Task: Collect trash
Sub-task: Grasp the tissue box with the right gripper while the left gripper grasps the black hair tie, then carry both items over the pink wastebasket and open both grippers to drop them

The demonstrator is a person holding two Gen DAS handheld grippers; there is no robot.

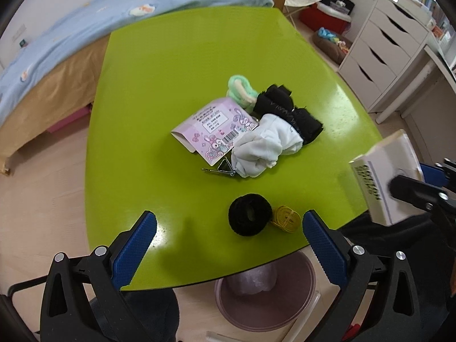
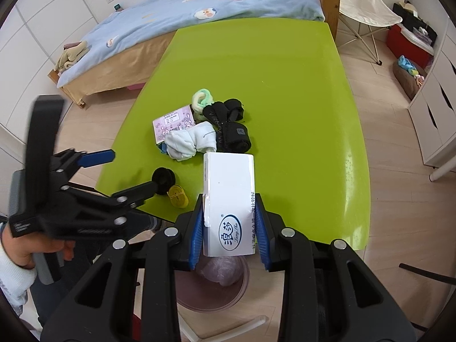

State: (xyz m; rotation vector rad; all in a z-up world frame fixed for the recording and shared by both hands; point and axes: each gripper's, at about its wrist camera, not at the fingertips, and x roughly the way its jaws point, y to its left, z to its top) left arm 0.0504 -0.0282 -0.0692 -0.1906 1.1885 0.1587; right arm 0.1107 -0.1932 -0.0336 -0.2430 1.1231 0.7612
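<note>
Midway: right tongs (image 2: 229, 225) gripped white rectangular cardboard box (image 2: 229, 199) above pink round plastic bin (image 2: 211, 293); left tongs (image 1: 228, 245) gaped empty; purple bunny-print card packet (image 1: 211, 131) remained on lime-green table (image 1: 176, 65).

Setting: a home bedroom. A bed (image 2: 182, 25) with a blue cartoon-print duvet and plush toys lies at 11 o'clock beyond the green bench (image 2: 256, 65); a white drawer unit (image 1: 384, 54) stands at 2 o'clock. Pale wood floor (image 2: 382, 131), folding fabric chair (image 2: 362, 2) at 1 o'clock.
</note>
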